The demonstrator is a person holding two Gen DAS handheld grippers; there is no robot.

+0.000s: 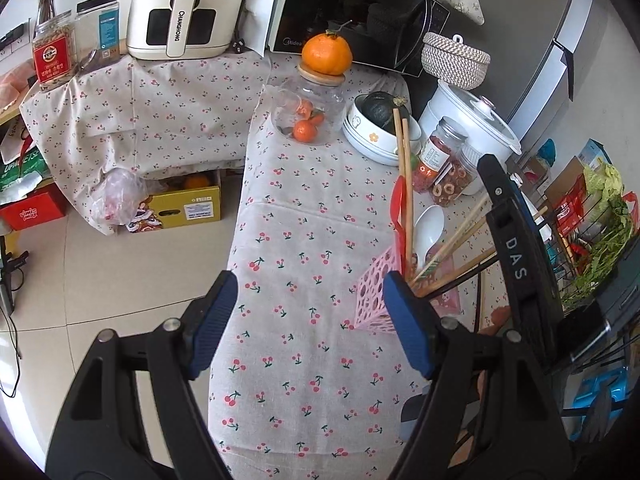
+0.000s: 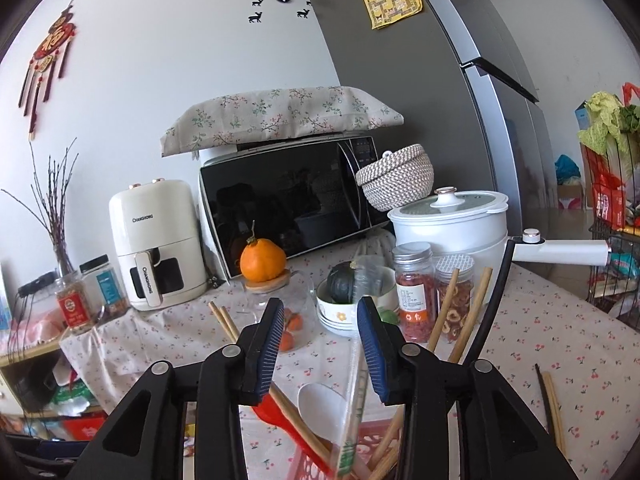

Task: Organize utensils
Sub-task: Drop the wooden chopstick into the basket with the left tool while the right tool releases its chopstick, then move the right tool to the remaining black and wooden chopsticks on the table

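A pink perforated utensil holder (image 1: 374,296) stands on the cherry-print tablecloth (image 1: 304,240). It holds a red spatula (image 1: 398,204), a white spoon (image 1: 430,224) and wooden chopsticks (image 1: 405,168). My left gripper (image 1: 310,284) hovers open just left of the holder, with nothing between its pads. My right gripper (image 2: 320,308) hangs open right above the holder (image 2: 372,436). A blurred, paper-sleeved chopstick pair (image 2: 354,420) stands between its jaws beside the right pad, its lower end in the holder, not pinched. Also in the holder is a black rod-like handle (image 2: 496,292). Loose chopsticks (image 2: 552,412) lie on the cloth at the right.
Behind the holder stand a glass jar (image 1: 308,116) with an orange on its lid, stacked bowls (image 1: 376,136), two snack jars (image 2: 416,296) and a white pot (image 2: 448,228). A microwave (image 2: 288,204) and air fryer (image 2: 154,248) line the wall. A wire rack (image 1: 592,240) stands right; the floor drops off left.
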